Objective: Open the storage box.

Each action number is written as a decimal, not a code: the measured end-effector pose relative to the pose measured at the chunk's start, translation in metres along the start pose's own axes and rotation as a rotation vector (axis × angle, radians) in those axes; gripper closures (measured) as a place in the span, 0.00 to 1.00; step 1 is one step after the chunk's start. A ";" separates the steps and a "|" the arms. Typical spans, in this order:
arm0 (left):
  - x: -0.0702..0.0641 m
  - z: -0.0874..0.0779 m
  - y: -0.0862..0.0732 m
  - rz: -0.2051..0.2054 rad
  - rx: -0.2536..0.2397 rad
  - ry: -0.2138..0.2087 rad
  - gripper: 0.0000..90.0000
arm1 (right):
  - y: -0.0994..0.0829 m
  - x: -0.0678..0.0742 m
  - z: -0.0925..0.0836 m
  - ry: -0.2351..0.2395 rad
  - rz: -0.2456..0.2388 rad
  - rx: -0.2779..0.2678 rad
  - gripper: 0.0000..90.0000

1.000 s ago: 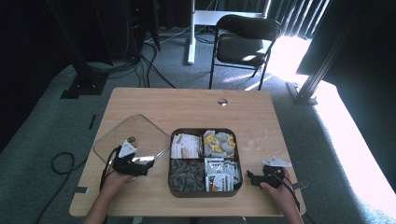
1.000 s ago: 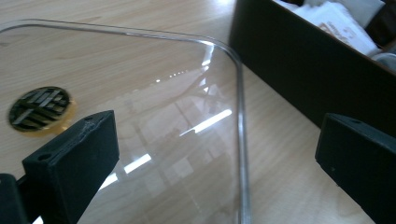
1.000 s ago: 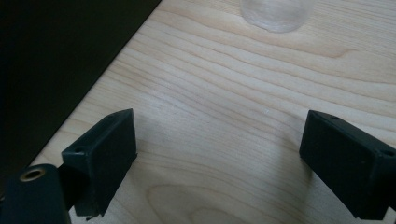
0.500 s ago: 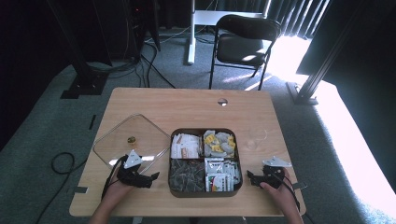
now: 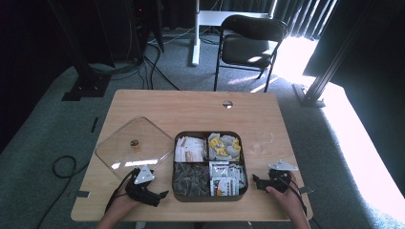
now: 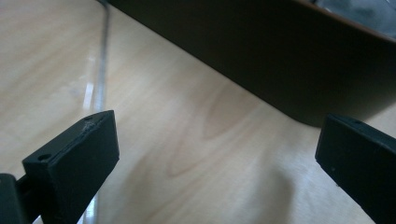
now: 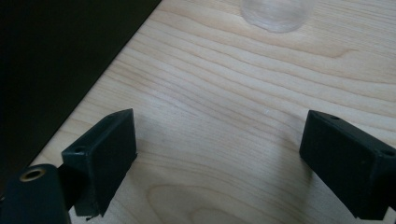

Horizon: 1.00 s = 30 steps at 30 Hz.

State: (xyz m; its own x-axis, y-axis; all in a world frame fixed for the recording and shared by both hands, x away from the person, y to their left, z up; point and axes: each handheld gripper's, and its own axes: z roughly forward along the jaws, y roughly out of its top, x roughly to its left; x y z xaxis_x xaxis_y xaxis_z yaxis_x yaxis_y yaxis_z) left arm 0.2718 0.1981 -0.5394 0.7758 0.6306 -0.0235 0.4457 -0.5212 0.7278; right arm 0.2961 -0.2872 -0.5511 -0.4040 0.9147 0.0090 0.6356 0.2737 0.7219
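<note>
now the bench [image 5: 191, 107] carries a dark divided tray [image 5: 208, 195], between the two grippers. its clear lid [image 5: 129, 143] lies just beyond the left gripper [image 5: 161, 194], whose jaws gape wide on nothing. the right gripper [image 5: 255, 180] rests near the tray's other side, jaws also wide and empty.

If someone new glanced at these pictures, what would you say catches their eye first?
Probably the dark four-compartment tray of packets near the table's front edge, with its clear lid lying flat on the wood to its left. Next, the left gripper and right gripper flanking the tray, jaws open and empty. A clear glass stands right of the tray.
</note>
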 end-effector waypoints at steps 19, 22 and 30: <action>-0.007 0.006 -0.006 0.052 0.070 0.004 0.00 | 0.000 0.000 0.000 0.000 -0.001 0.001 0.11; -0.009 0.007 -0.005 0.035 0.071 0.020 0.00 | 0.000 0.000 0.000 0.002 0.000 0.002 0.11; -0.012 0.009 -0.003 -0.002 0.067 0.055 0.00 | 0.000 0.001 0.000 0.014 -0.016 0.000 0.11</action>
State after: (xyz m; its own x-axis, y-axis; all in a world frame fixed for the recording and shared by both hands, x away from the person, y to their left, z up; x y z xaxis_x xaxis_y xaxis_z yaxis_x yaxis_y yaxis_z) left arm 0.2650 0.1873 -0.5477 0.7497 0.6616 0.0141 0.4779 -0.5560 0.6801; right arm 0.2957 -0.2863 -0.5511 -0.4231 0.9061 0.0070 0.6287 0.2880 0.7223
